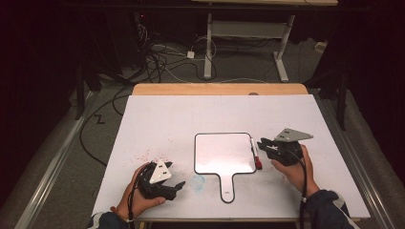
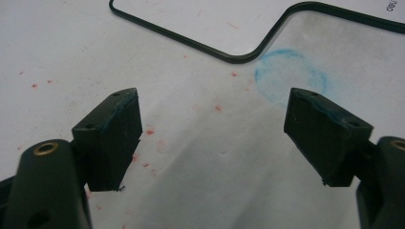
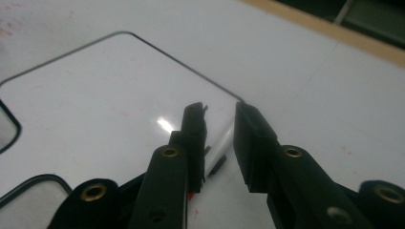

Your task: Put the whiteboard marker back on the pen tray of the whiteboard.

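Observation:
A paddle-shaped whiteboard point(image 1: 224, 152) with a black rim lies mid-table, its handle toward the person. A marker point(image 1: 256, 153) with a red cap rests along the board's right edge. My right gripper point(image 1: 262, 143) points left at the marker. In the right gripper view its jaws point(image 3: 217, 107) hang just over the marker point(image 3: 222, 140) and the board point(image 3: 95, 95), with a narrow gap between them. My left gripper point(image 1: 174, 175) sits near the board's lower left corner, wide open and holding nothing point(image 2: 212, 93). The board's rim point(image 2: 229, 24) runs ahead of it.
A round blue smudge point(image 1: 198, 181) point(image 2: 291, 76) marks the white table cover left of the board's handle. Red specks point(image 1: 148, 155) dot the cover by the left hand. Beyond the table's far wooden edge point(image 1: 219, 89), cables and a desk frame point(image 1: 246, 33) stand on the floor.

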`<state>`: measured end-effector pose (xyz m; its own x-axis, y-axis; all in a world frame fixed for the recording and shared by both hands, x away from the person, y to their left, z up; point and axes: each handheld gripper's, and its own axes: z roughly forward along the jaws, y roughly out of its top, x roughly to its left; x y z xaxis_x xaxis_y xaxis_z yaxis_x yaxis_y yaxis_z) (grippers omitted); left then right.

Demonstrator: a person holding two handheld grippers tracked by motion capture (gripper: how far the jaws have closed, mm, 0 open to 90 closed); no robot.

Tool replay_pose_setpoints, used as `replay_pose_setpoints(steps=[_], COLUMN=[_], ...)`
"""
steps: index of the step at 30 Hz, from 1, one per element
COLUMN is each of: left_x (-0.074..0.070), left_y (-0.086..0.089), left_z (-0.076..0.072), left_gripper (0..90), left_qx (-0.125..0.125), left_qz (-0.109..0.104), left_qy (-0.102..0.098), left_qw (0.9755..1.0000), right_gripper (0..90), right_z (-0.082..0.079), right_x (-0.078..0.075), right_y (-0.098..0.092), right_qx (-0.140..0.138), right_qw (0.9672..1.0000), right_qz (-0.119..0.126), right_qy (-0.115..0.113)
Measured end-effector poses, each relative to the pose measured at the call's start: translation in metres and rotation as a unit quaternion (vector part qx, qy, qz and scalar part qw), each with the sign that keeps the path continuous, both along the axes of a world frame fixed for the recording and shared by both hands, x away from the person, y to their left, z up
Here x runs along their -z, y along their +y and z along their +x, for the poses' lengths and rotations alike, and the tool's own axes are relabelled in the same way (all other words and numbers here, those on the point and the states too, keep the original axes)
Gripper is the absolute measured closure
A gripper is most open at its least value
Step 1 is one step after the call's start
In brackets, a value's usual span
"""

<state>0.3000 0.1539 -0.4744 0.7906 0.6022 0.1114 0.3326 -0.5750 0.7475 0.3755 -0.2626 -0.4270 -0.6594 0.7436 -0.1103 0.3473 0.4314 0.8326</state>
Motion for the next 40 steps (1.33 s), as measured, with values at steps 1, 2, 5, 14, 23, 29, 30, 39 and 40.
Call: replay_pose_setpoints(steps=[1,2,5,14,23,29,30,39,40], left_x=[0.000,0.000,-0.001,-0.002,-0.003,-0.002,-0.002,0.001,0.001], left_y=[0.000,0.000,0.000,0.001,0.002,0.001,0.001,-0.001,-0.001], left_z=[0.000,0.000,0.000,-0.001,-0.005,-0.003,-0.003,0.001,0.001], left_gripper=[19.9,19.9,19.9,19.9,19.1,19.1,19.1,19.1,19.1], left_qx=[-0.001,-0.003,-0.005,-0.023,-0.023,-0.021,-0.022,-0.025,-0.025], left_qz=[-0.001,-0.001,-0.001,0.001,0.004,0.009,0.010,0.030,0.030], left_qy=[-0.001,-0.002,-0.005,-0.022,-0.035,-0.034,-0.034,-0.039,-0.039], left_qw=[1.0000,1.0000,1.0000,0.9995,0.9991,0.9992,0.9991,0.9985,0.9985], right_gripper=[65.8,59.7,50.5,31.0,26.7,26.2,26.7,25.9,26.0], right_z=[-0.005,-0.010,-0.025,-0.063,-0.084,-0.080,-0.079,-0.078,-0.078], right_x=[-0.003,-0.006,-0.010,0.001,0.019,0.023,0.024,0.024,0.024], right_y=[-0.003,-0.006,-0.017,-0.044,-0.046,-0.042,-0.042,-0.041,-0.041], right_qx=[0.004,0.010,0.008,0.023,0.034,0.034,0.035,0.035,0.035], right_qw=[0.9999,0.9995,0.9979,0.9948,0.9945,0.9953,0.9952,0.9945,0.9943], right_qz=[-0.001,-0.003,0.004,0.008,-0.026,-0.022,-0.024,-0.021,-0.026], right_qy=[-0.015,-0.029,-0.063,-0.099,-0.095,-0.088,-0.088,-0.097,-0.098])
